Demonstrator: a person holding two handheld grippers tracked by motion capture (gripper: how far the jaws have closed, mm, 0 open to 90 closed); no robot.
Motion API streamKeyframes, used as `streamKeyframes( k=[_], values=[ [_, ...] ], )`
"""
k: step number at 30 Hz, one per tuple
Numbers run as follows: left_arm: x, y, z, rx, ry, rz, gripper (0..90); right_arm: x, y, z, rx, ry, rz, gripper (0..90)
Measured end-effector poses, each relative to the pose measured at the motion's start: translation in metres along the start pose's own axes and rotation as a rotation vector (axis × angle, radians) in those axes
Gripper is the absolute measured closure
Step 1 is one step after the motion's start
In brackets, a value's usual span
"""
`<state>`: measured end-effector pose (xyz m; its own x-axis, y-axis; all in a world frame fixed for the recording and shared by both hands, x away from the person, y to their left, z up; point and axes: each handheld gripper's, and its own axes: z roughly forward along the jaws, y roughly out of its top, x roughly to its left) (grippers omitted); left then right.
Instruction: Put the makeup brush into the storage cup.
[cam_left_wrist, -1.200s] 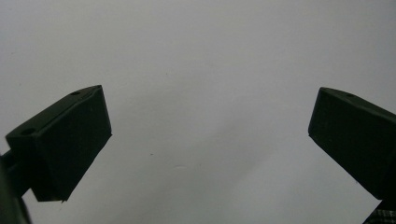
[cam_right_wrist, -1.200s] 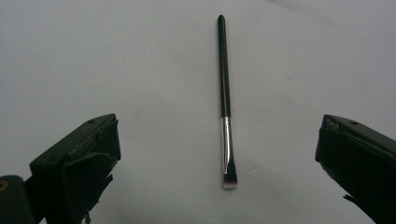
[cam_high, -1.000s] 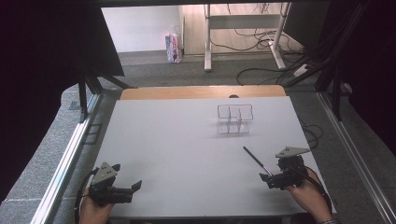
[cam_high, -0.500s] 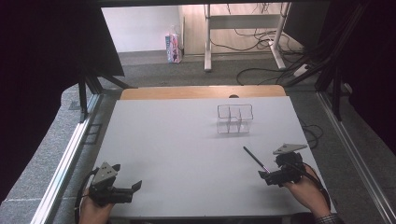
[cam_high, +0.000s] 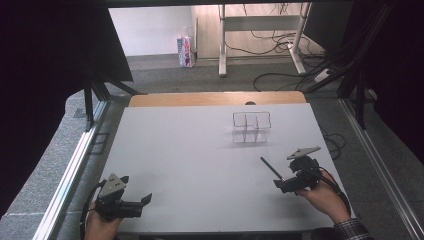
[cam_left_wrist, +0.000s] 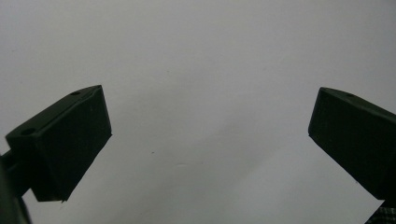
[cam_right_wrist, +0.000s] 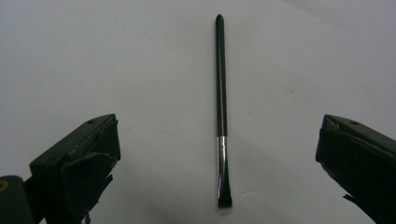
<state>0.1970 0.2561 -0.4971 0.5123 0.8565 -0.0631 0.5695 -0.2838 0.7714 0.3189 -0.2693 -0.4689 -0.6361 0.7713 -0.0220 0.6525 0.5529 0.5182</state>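
On the white desk (cam_high: 200, 150), right side: thin black brush (cam_right_wrist: 221, 116) lies flat, unheld, bristles toward the right tongs (cam_right_wrist: 219, 186), handle pointing away. Right tongs spread wide, jaws either side of the brush's bristle end, not touching it. Left tongs (cam_left_wrist: 210, 154) at the near-left corner of the desk, also spread, nothing between them. Clear divided organizer (cam_high: 251, 127) stands further back, well apart from the brush

table (cam_high: 190, 150): white top, wooden far edge | brush (cam_high: 271, 168): lying flat, near right side | clear divided organiser (cam_high: 251, 127): standing farther back, well apart from brush
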Motion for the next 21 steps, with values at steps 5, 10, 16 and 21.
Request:
streamKeyframes(
  k=[5,10,16,21],
  values=[
    [0.000,0.000,0.000,0.002,0.000,0.002,0.0,-0.003,0.008,0.003,0.038,-0.003,-0.010,0.0],
    [0.000,0.000,0.000,0.003,0.001,0.002,0.0,-0.006,0.015,0.006,0.066,-0.004,-0.018,0.0],
    [0.000,0.000,0.000,0.004,0.002,0.003,0.0,-0.007,0.022,0.009,0.095,-0.001,-0.026,1.6],
    [0.000,0.000,0.000,0.005,0.001,0.005,0.0,-0.010,0.029,0.013,0.126,0.002,-0.031,8.6]
  ],
)
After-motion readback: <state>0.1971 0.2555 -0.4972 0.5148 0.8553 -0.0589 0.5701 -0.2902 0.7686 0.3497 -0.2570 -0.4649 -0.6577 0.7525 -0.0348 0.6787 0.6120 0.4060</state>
